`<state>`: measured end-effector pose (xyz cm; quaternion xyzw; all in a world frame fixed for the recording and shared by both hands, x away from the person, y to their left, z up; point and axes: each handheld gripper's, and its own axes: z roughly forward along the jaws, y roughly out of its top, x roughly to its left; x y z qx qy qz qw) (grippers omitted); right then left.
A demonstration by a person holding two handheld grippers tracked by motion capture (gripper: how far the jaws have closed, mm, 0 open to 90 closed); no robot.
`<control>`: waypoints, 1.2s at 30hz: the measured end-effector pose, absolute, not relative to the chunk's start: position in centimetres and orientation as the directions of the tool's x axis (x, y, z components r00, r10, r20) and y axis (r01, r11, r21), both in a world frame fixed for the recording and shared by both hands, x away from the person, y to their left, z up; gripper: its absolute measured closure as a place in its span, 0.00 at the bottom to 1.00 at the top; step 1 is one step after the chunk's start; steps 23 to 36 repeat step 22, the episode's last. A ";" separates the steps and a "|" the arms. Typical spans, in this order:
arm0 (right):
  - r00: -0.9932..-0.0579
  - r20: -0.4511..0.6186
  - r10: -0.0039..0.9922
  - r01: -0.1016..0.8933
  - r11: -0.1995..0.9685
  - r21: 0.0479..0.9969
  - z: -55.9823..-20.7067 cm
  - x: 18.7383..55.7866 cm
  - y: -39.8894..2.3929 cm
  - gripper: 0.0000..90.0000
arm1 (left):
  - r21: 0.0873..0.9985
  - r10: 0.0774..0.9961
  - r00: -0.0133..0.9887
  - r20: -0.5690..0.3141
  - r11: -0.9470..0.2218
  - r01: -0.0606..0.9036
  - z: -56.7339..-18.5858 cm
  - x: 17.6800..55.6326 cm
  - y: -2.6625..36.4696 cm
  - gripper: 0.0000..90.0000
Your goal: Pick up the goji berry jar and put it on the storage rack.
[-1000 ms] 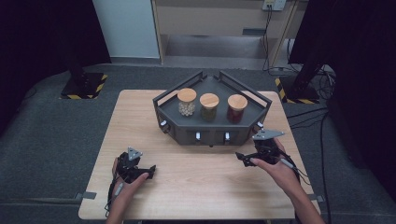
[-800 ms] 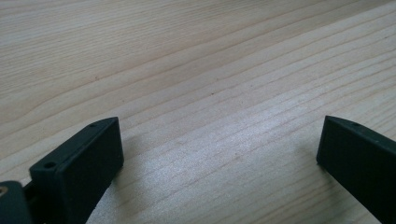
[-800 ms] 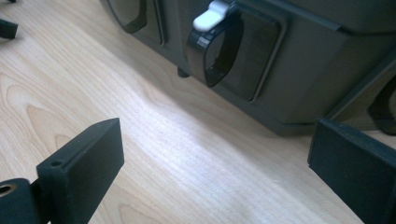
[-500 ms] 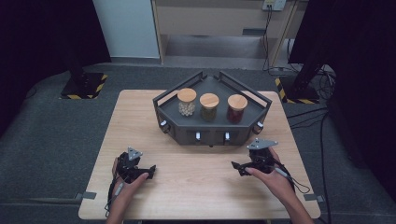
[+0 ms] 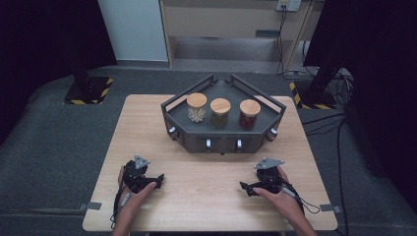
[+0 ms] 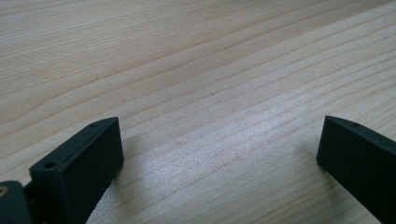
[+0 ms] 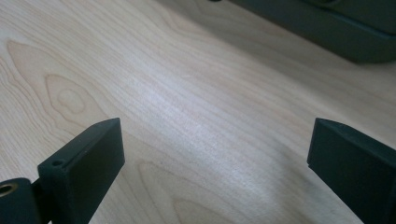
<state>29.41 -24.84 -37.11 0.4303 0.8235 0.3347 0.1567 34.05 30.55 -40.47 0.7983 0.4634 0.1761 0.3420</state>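
Note:
A dark grey angular rack [image 5: 222, 140] stands at the back middle of the wooden table [image 5: 206, 191]. It holds three glass jars with wooden lids: a pale-filled jar [image 5: 196, 107], a green-filled jar [image 5: 220, 112] and a red-filled jar [image 5: 249, 114]. My left gripper [image 5: 158, 180] rests low on the table at the front left, jaws wide apart with bare wood between them [image 6: 219, 140]. My right gripper [image 5: 244, 188] lies at the front right, pointing left, open and holding nothing [image 7: 215, 144]. The rack's base edge [image 7: 322, 28] shows in the right gripper view.
Cables trail from both grippers toward the table's front edge. Bare wood lies between the two hands and in front of the rack. Beyond the table are grey floor, black stands with yellow-striped bases [image 5: 87, 91] and cables [image 5: 339, 123] at the right.
My right hand has come down and back toward the front edge, away from the rack, and now sits on the table. The left hand has stayed put.

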 end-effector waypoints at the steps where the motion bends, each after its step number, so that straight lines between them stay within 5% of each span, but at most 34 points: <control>1: -0.581 0.031 0.813 0.606 0.407 0.683 -37.3 29.4 -24.8 0.05 | 0.709 0.860 0.508 -0.035 -0.337 0.619 -40.5 34.0 30.5 0.00; 36: -0.586 -0.007 0.810 0.581 0.427 0.693 -38.7 28.4 -23.9 0.01 | 0.709 0.862 0.506 -0.035 -0.336 0.620 -40.5 34.0 30.5 0.00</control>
